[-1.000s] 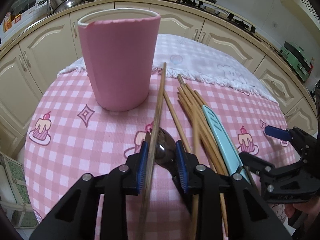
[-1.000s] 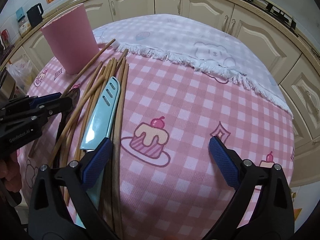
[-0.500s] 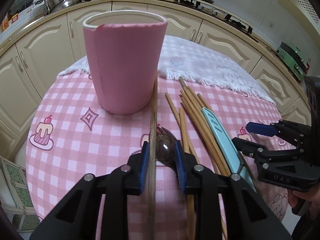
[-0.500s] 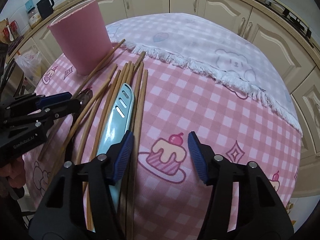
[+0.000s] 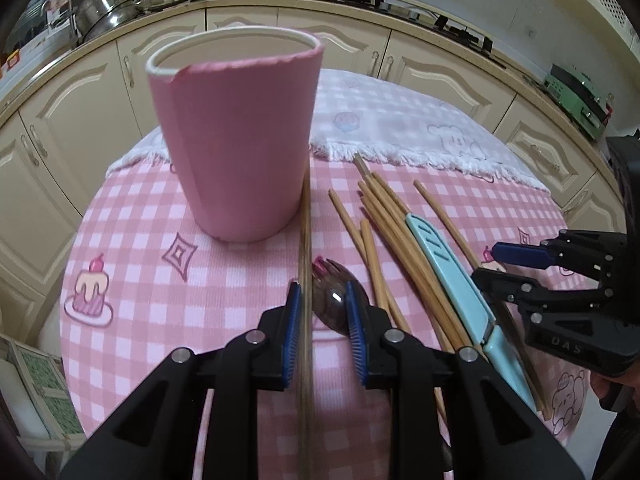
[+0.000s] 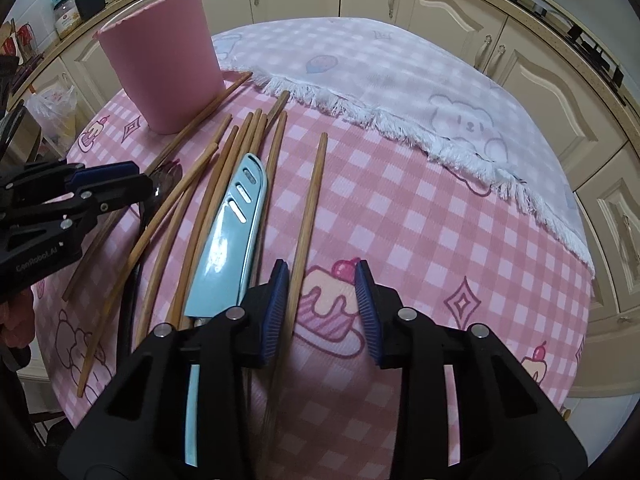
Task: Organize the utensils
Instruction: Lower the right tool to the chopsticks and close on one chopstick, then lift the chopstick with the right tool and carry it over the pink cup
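A tall pink cup (image 5: 240,136) stands upright on the pink checked tablecloth; it also shows in the right wrist view (image 6: 160,56). Several wooden chopsticks (image 5: 384,216) and a light blue sheathed knife (image 5: 452,272) lie to its right. My left gripper (image 5: 320,312) has its jaws narrowly apart around a dark spoon (image 5: 332,300) and one chopstick (image 5: 306,240). My right gripper (image 6: 322,304) is partly open, with a single chopstick (image 6: 310,208) lying between its jaws next to the left pad. The knife (image 6: 232,224) lies left of it.
A white fringed cloth (image 6: 400,80) covers the far part of the round table. Cream kitchen cabinets (image 5: 440,72) ring the table. The table edge (image 5: 68,304) drops off at the left and near sides. The right gripper shows at the right of the left wrist view (image 5: 560,280).
My left gripper has moved closer to the pink cup, its jaws narrowing around spoon and chopstick. My right gripper has narrowed its jaws and moved forward, and one chopstick now lies between them.
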Available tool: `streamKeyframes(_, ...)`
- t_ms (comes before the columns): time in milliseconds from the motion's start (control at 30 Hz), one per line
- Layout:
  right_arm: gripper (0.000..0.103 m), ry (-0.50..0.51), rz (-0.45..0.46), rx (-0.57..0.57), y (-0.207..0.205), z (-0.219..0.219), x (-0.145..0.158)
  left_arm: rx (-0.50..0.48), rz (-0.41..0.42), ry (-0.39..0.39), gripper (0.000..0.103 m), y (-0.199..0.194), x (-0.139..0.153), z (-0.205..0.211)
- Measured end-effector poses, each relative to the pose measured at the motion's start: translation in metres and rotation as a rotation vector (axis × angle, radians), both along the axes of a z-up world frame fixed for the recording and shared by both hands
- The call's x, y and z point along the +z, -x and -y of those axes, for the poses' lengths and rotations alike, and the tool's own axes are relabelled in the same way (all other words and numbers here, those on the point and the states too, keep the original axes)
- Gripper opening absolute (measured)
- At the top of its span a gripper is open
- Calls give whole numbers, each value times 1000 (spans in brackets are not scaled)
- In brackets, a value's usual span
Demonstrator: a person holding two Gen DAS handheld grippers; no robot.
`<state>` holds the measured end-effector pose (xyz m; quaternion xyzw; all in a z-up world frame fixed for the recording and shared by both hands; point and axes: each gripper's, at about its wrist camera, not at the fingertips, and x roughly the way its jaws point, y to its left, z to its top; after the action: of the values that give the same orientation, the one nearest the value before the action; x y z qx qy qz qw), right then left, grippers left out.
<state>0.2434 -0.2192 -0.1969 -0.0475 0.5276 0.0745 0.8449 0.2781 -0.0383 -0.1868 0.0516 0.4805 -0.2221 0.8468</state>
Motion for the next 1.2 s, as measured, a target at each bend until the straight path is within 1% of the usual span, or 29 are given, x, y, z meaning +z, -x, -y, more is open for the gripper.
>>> streamKeyframes(33,33,-3,0,-2,0,0,0,-5,0,-2,22,-2,0,1)
streamKeyframes(67,30,-3,4,0,0,-1,0,-10,0,0,22,-5,0,3)
streamKeyframes(100,26,-10,8,3,0,-2,0,-10,-2,6,20,-7,0,3)
streamKeyframes(133,17,-17,11,3,0,-2,0,-5,-3,11,15,-8,0,2)
streamKeyframes(167,11,-20,13,4,1,-2,0,3,-1,4,0,-9,0,1)
streamKeyframes(200,9,-29,15,6,1,-2,0,2,-8,9,0,-10,0,0)
streamKeyframes(267,8,-49,19,1,2,1,0,4,-26,42,0,-9,-1,-4)
streamKeyframes(367,6,-78,20,-4,4,5,0,9,-26,43,0,-4,-3,-6)
streamKeyframes(500,6,-134,20,-11,9,15,2,15,-25,59,0,5,-2,-8)
streamKeyframes(667,6,-124,11,-3,9,15,2,15,-6,-10,2,2,-4,-3)
streamKeyframes(733,6,-120,8,2,9,12,2,17,-6,-25,13,-3,-3,-1)
streamKeyframes(767,6,-114,8,3,9,11,2,7,0,-39,23,-5,-4,1)
streamKeyframes(800,6,-111,8,3,9,11,2,3,4,-49,24,-7,-4,2)
streamKeyframes(867,6,-104,8,4,8,10,1,0,-1,-74,24,-12,-8,5)
streamKeyframes(967,6,-93,10,8,7,9,0,-17,14,-93,24,-15,-10,8)
streamKeyframes(1033,6,-87,10,8,6,8,0,-21,21,-102,22,-15,-11,9)
streamKeyframes(1067,6,-85,8,7,5,8,0,-22,29,-116,16,-15,-11,10)
streamKeyframes(1100,6,-79,8,7,3,7,0,-26,31,-122,6,-15,-11,12)
streamKeyframes(1200,6,-43,16,23,0,1,-1,-39,33,-130,5,-12,-10,16)
